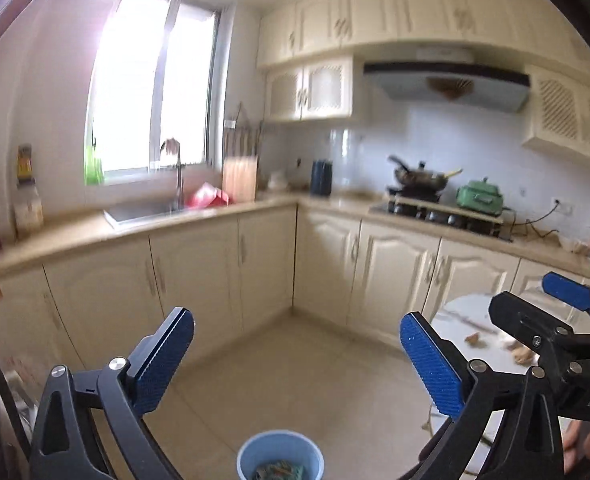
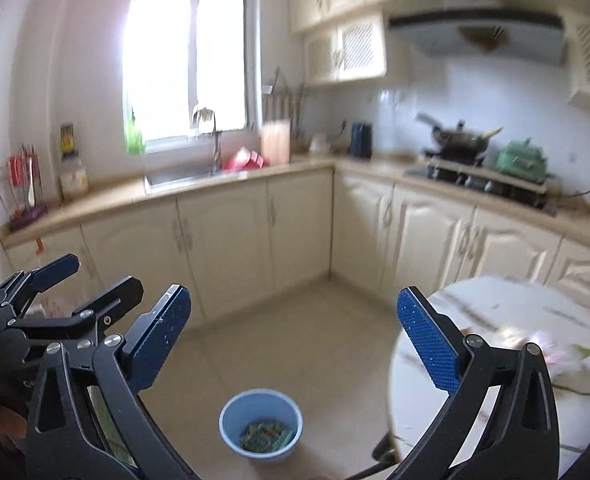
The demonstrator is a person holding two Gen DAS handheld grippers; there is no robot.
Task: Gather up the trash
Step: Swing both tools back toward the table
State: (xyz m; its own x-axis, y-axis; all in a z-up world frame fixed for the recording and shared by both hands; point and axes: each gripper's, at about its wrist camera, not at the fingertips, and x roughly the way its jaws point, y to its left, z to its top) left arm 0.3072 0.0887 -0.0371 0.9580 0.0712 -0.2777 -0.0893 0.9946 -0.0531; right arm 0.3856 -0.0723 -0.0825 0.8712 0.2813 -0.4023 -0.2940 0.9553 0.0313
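1. The left claw [image 1: 297, 356] is spread wide, its blue pads well apart, and it holds and touches nothing.
2. The right claw [image 2: 295, 342] is spread just as wide and is also empty.
3. Both claws hang level in the air above the floor, pointing toward the corner of the kitchen cabinets [image 2: 255, 220]; the right claw [image 1: 543, 320] shows at the right edge of the left view, just beside the left one.
4. A blue bucket [image 2: 261, 424] stands on the floor below and between the claws, with greenish wrappers [image 2: 267, 438] lying inside it.
5. A round white surface [image 2: 475, 360] stands to the right, near the bucket; small scraps of trash [image 1: 477, 339] lie on it, blurred, with a pinkish crumpled piece [image 2: 559, 354] among them.
6. A sink [image 1: 143, 210] sits under the window.
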